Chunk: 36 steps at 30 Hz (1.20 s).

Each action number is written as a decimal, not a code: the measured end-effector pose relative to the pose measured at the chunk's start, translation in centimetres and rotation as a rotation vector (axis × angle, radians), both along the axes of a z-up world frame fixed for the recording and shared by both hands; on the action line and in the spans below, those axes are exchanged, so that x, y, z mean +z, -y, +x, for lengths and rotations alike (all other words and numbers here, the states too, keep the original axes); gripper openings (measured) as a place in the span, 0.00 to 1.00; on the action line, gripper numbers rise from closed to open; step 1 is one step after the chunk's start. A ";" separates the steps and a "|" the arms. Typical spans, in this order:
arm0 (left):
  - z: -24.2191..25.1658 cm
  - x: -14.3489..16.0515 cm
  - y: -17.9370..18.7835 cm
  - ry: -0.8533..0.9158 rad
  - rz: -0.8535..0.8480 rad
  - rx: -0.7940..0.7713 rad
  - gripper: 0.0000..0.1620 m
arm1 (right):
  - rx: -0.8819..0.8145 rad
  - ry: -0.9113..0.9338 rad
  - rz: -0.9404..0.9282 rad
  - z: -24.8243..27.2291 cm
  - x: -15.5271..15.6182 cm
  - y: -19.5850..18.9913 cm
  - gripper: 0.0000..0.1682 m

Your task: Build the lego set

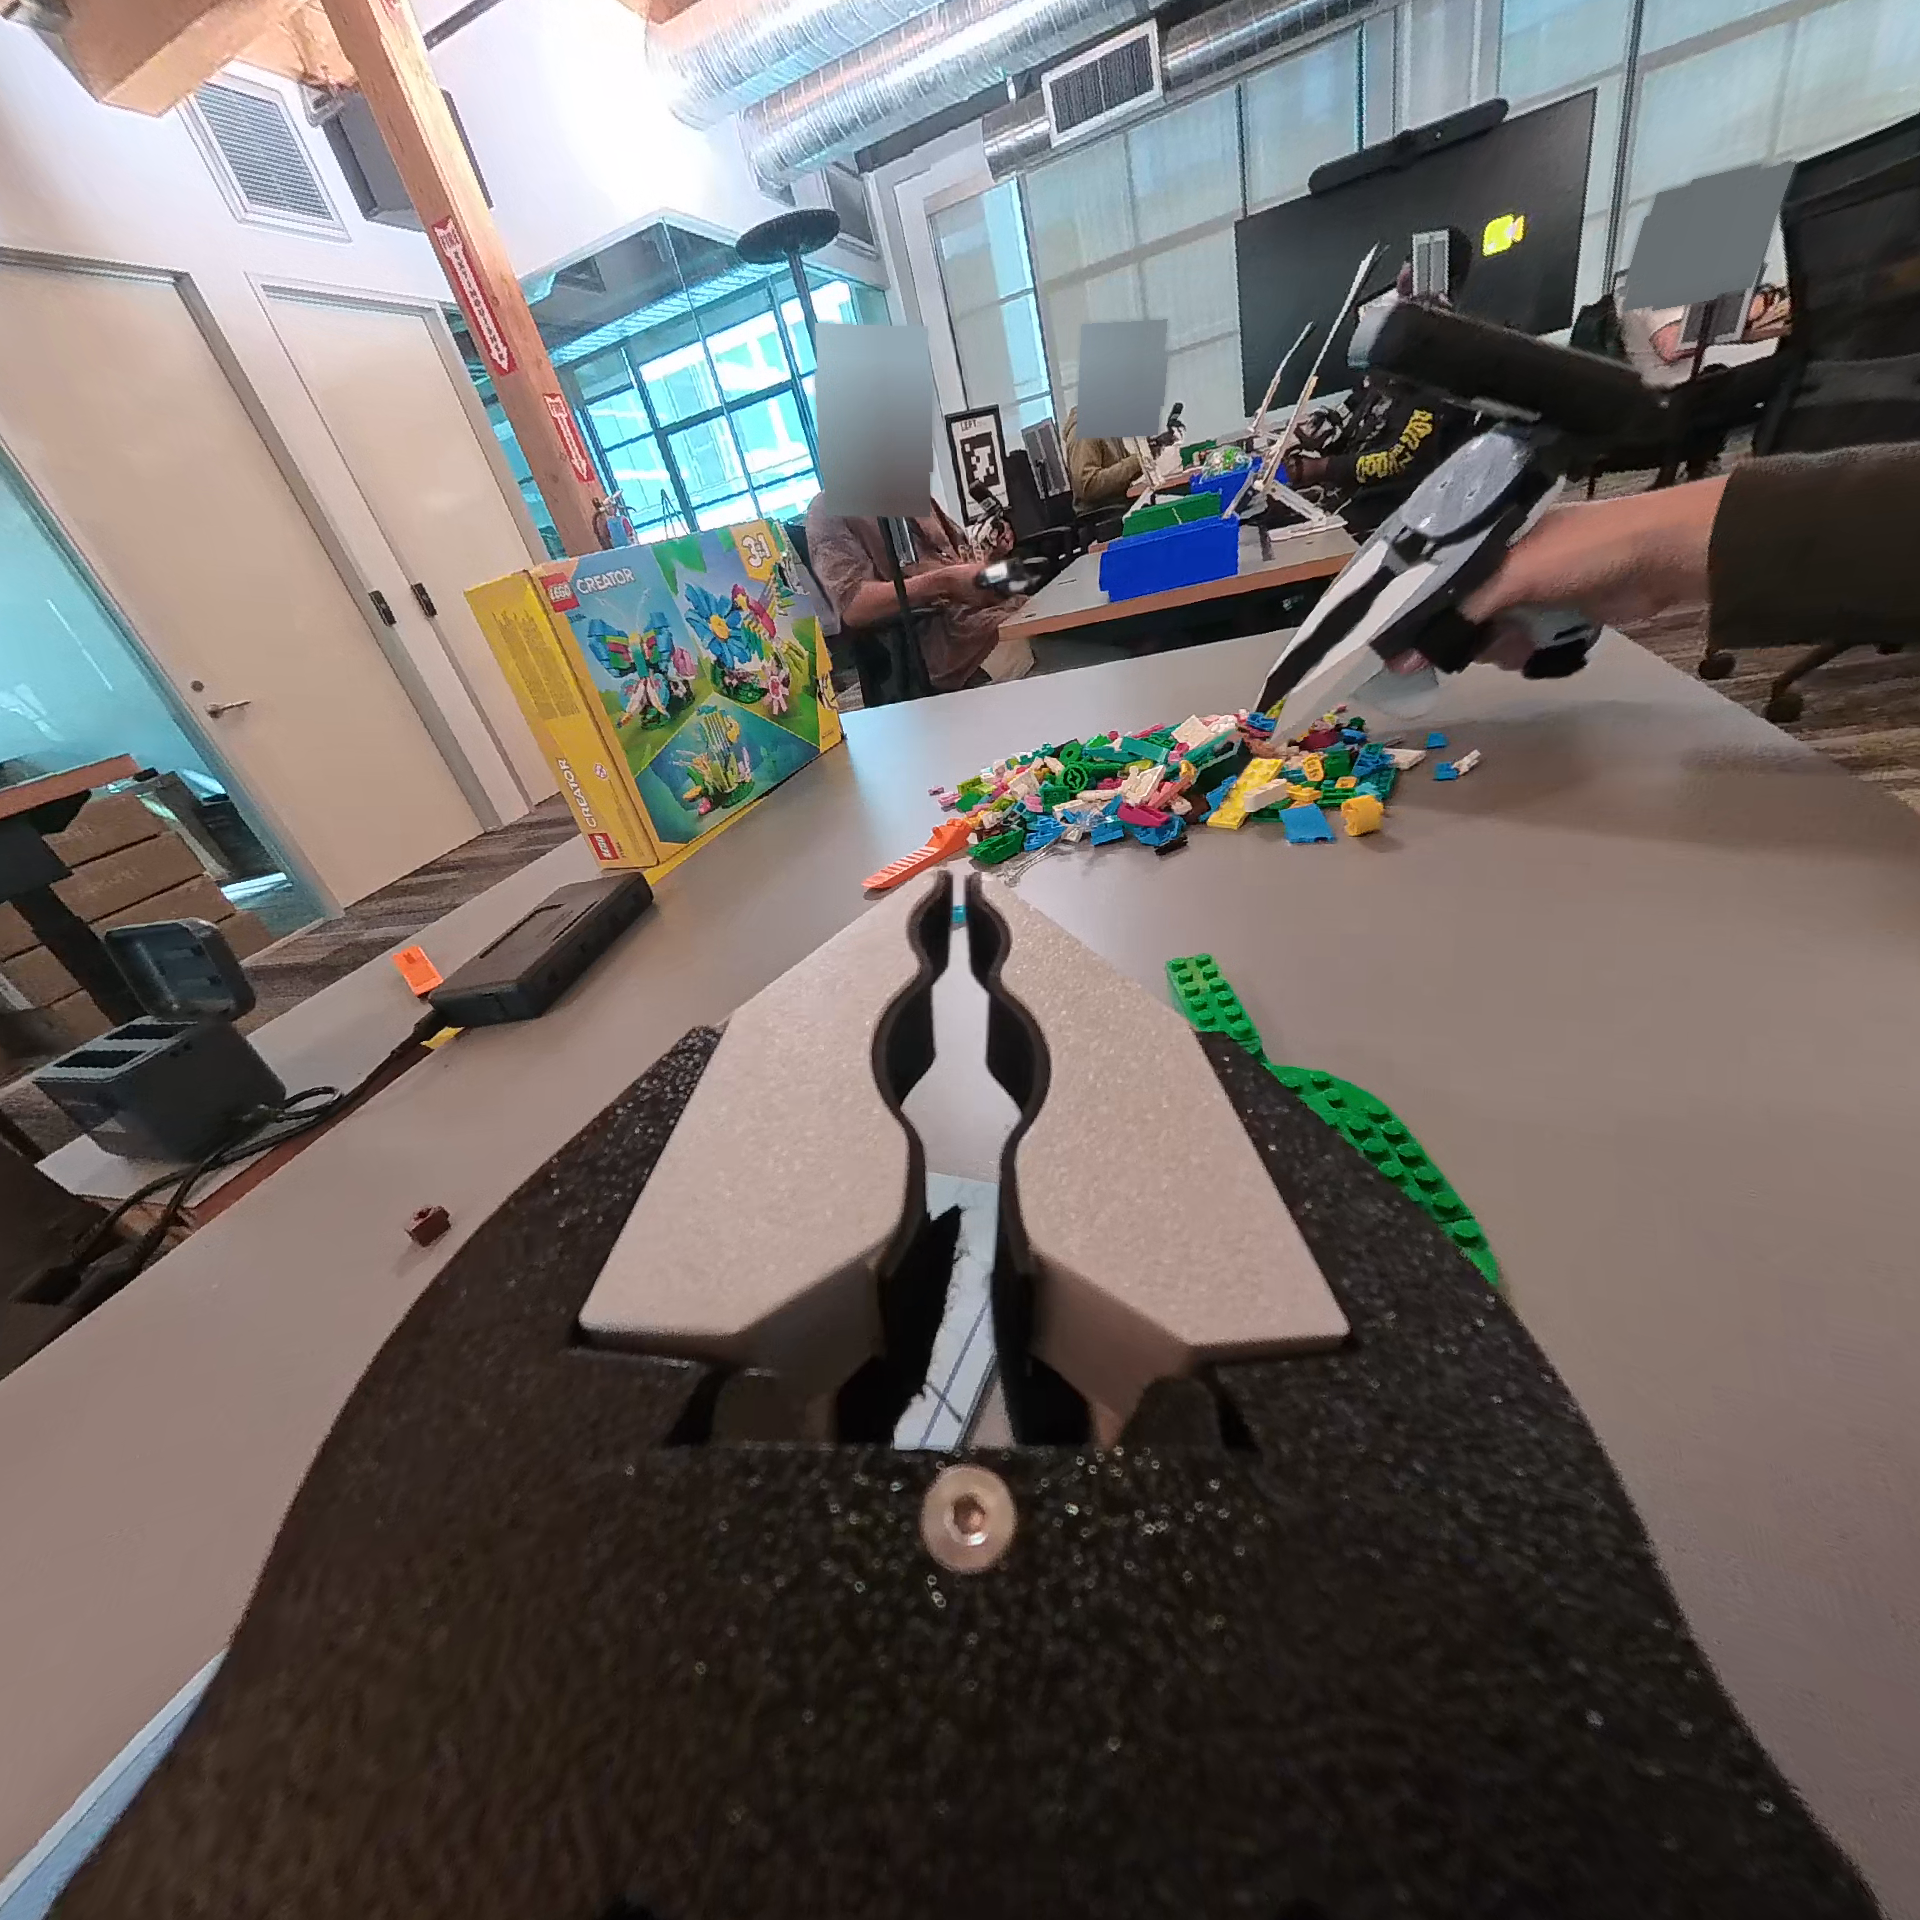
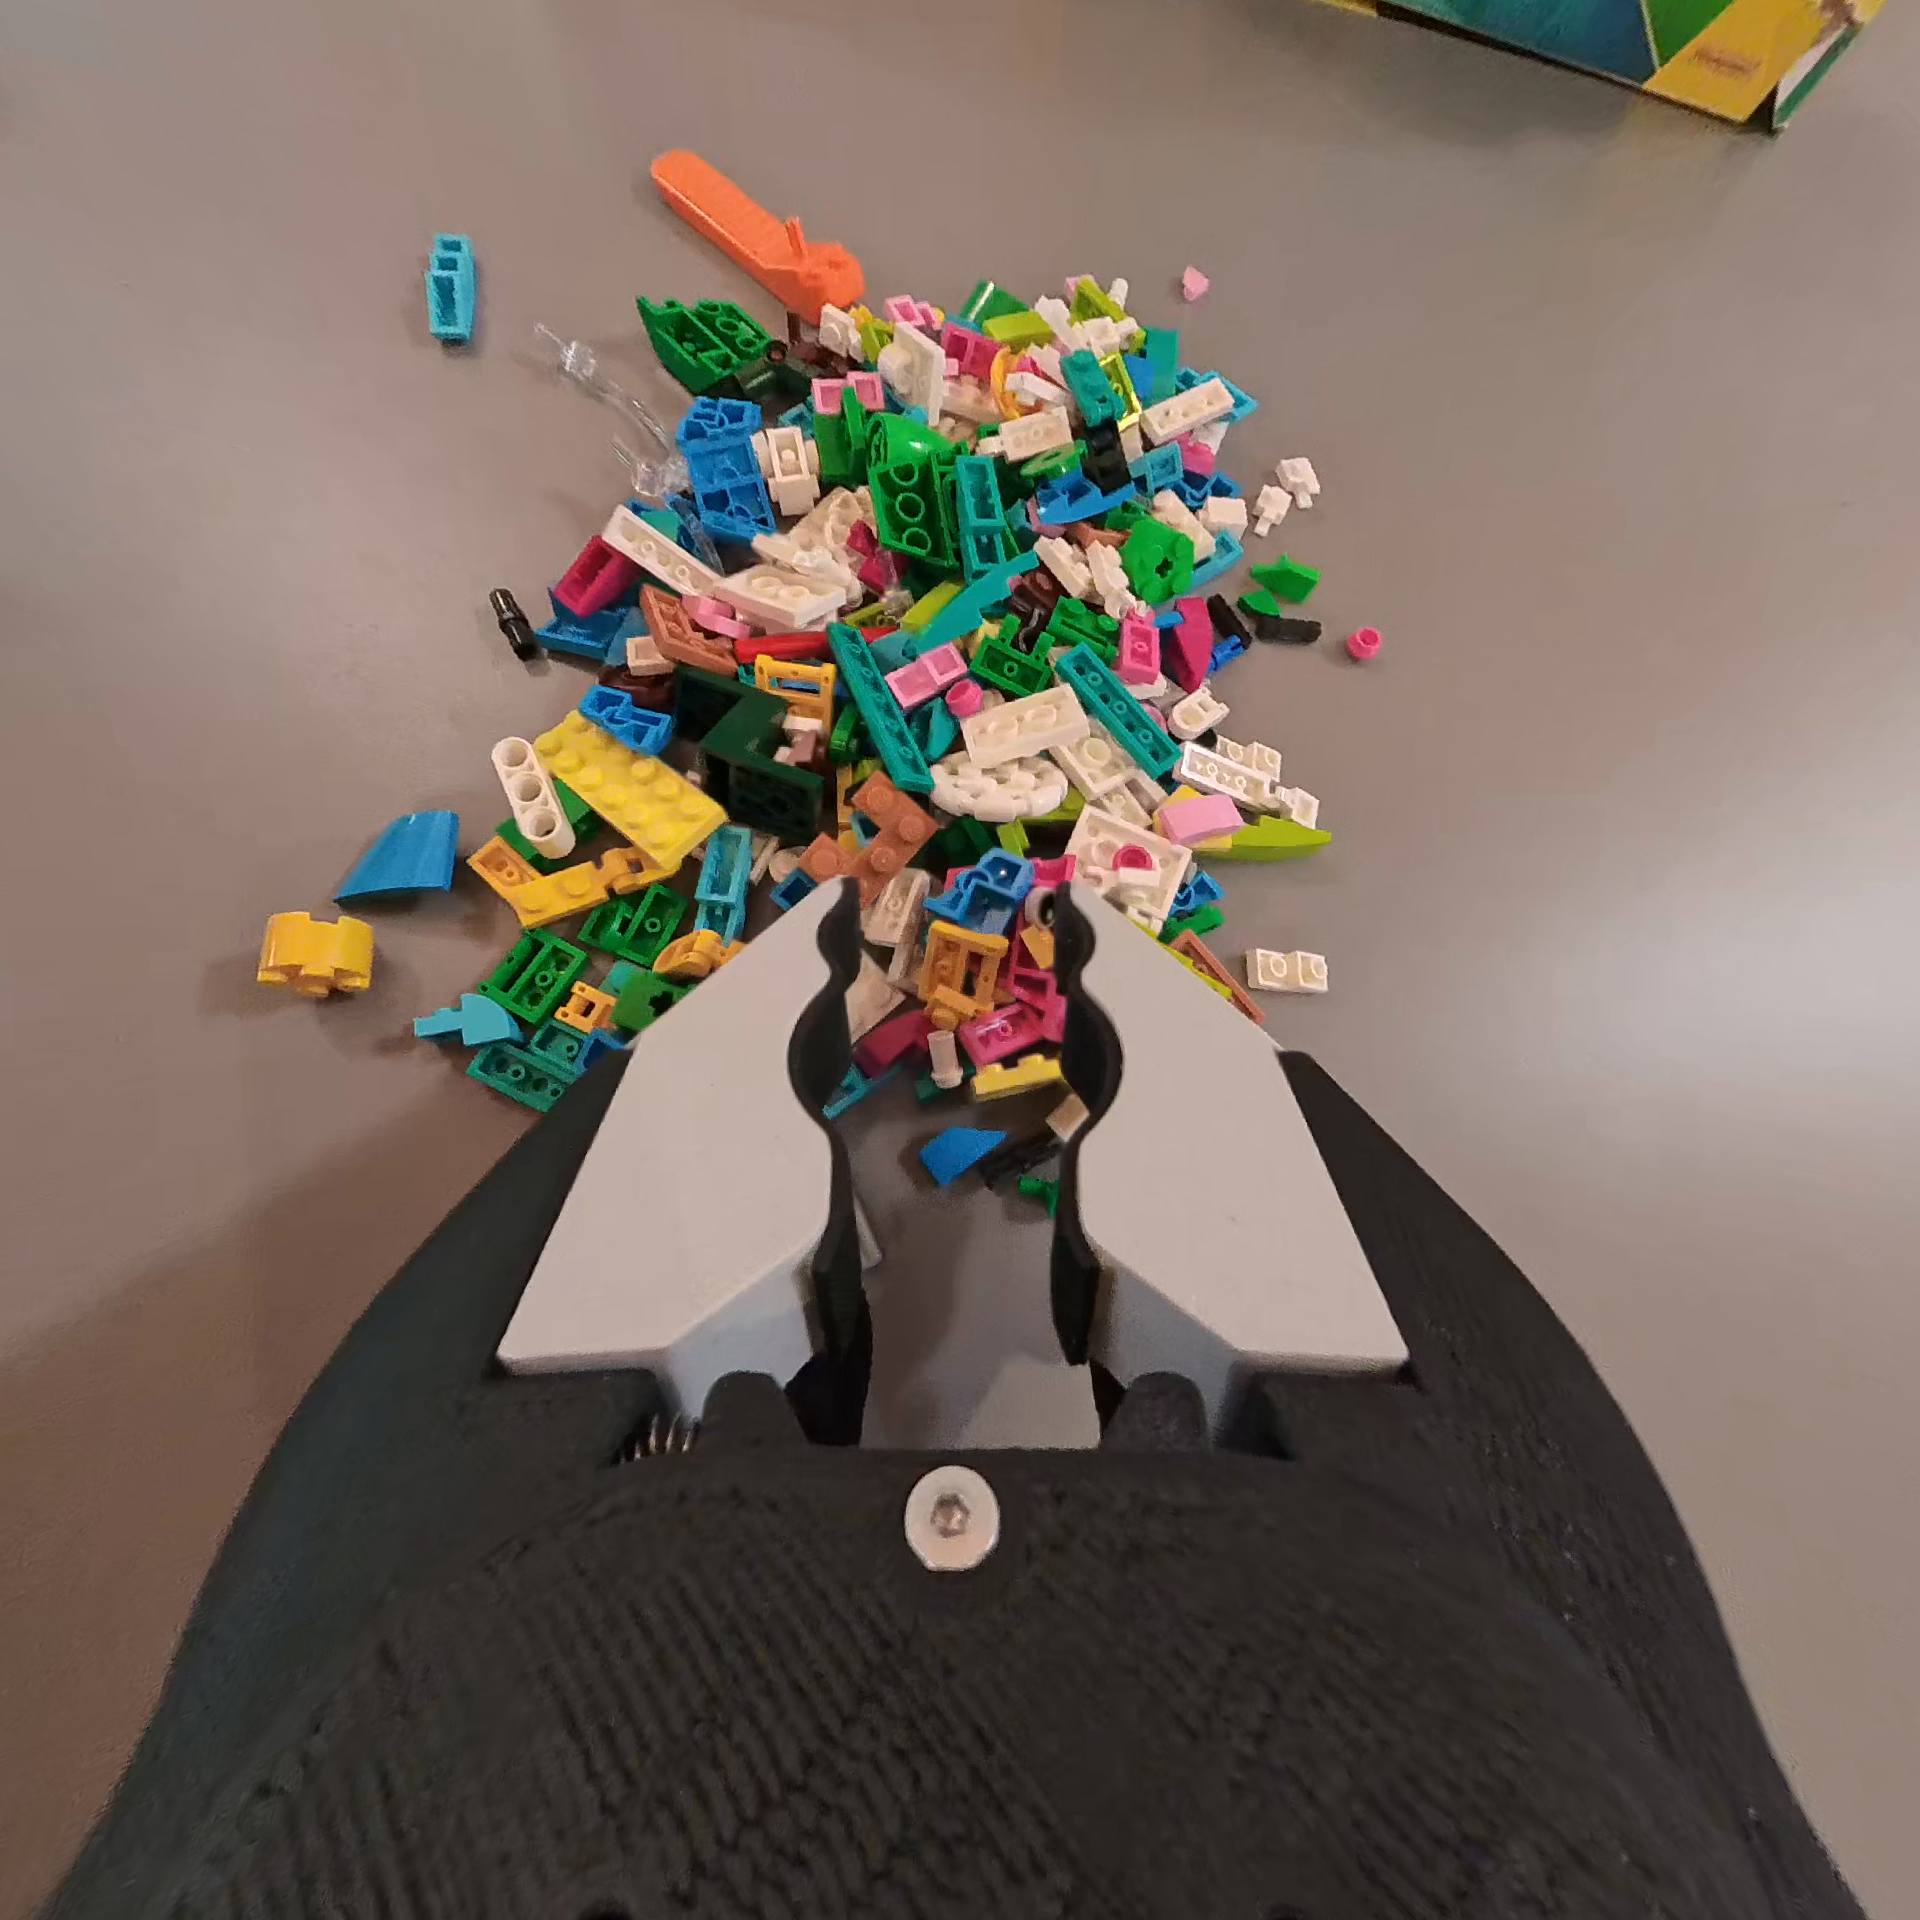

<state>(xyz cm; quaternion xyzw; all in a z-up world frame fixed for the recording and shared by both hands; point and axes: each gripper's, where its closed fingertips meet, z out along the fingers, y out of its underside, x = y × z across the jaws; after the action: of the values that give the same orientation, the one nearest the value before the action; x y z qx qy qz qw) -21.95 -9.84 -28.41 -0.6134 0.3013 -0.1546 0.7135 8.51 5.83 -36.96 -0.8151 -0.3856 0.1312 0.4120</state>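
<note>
Right gripper (image 2: 956, 904), fingers parted, over the brick pile's (image 2: 914, 644) near edge; bare table (image 2: 1610, 935) around. Left gripper (image 1: 961, 896) nearly closed; green plate (image 1: 1371, 1132) only in left view.

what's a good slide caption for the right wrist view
Open right gripper poised over the near edge of a mixed pile of lego pieces on a grey table.

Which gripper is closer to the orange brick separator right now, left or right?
Left. The left gripper hovers just short of the orange brick separator at the pile's near edge. The right gripper is over the pile's opposite side, across the bricks from it.
</note>
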 end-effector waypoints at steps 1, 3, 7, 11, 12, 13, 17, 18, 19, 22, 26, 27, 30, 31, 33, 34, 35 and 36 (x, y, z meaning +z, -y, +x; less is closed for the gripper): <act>0.0 0.0 0.0 0.002 -0.002 0.000 0.00 | 0.001 -0.003 -0.005 -0.1 -0.2 0.0 0.21; 0.0 0.0 0.0 0.005 -0.004 0.000 0.00 | -0.001 -0.001 0.000 -0.2 -0.3 -0.3 0.21; 0.0 0.0 0.0 0.004 -0.004 -0.001 0.00 | 0.019 0.018 -0.003 -0.9 -0.7 -0.5 0.19; 0.0 0.0 0.0 0.001 -0.003 -0.003 0.00 | 0.043 0.065 0.021 -2.0 -1.0 -0.8 0.17; 0.0 0.0 0.0 0.001 -0.003 -0.003 0.00 | 0.048 0.073 0.030 -2.2 -1.0 -0.9 0.16; 0.0 0.0 0.0 0.000 -0.002 -0.004 0.00 | 0.052 0.078 0.038 -2.5 -1.0 -1.0 0.16; 0.1 0.0 0.0 -0.002 -0.002 -0.005 0.00 | 0.071 0.092 0.053 -3.5 -1.1 -1.2 0.14; 0.1 0.0 0.0 -0.002 -0.001 -0.005 0.00 | 0.078 0.092 0.052 -3.8 -1.1 -1.1 0.14; 0.1 0.0 0.0 -0.002 -0.001 -0.005 0.00 | 0.094 0.089 0.047 -4.1 -1.1 -1.0 0.14; 0.1 -0.1 0.0 -0.003 -0.002 -0.006 0.00 | 0.153 0.023 0.017 -5.0 0.1 -0.5 0.16; 0.1 -0.1 0.1 -0.008 -0.001 -0.007 0.00 | 0.003 -0.141 0.064 -2.8 4.1 -4.4 0.13; 0.1 -0.1 0.1 -0.008 0.000 -0.007 0.00 | -0.076 -0.133 0.069 -1.5 4.2 -6.0 0.12; 0.1 -0.1 0.1 -0.008 0.001 -0.007 0.00 | -0.184 -0.074 0.020 0.6 2.5 -9.3 0.11; 0.1 -0.1 0.1 -0.007 0.002 -0.007 0.00 | -0.192 -0.054 -0.003 0.8 1.7 -10.0 0.11; 0.1 -0.1 0.1 -0.006 0.002 -0.007 0.00 | -0.210 -0.010 -0.046 1.4 -0.1 -11.2 0.11; 0.1 -0.1 0.1 -0.006 0.002 -0.007 0.00 | -0.215 0.004 -0.063 1.7 -0.9 -11.6 0.10; 0.1 -0.1 0.1 -0.006 0.001 -0.007 0.00 | -0.222 0.011 -0.077 1.9 -1.4 -11.9 0.10; 0.1 -0.1 0.1 -0.005 0.001 -0.007 0.00 | -0.226 0.011 -0.085 2.0 -1.8 -12.1 0.10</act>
<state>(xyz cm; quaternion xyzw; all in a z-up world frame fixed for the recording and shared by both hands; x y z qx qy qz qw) -21.85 -9.91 -28.47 -0.6123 0.3053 -0.1555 0.7125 10.46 17.94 -38.79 -0.8709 -0.2874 0.0958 0.3869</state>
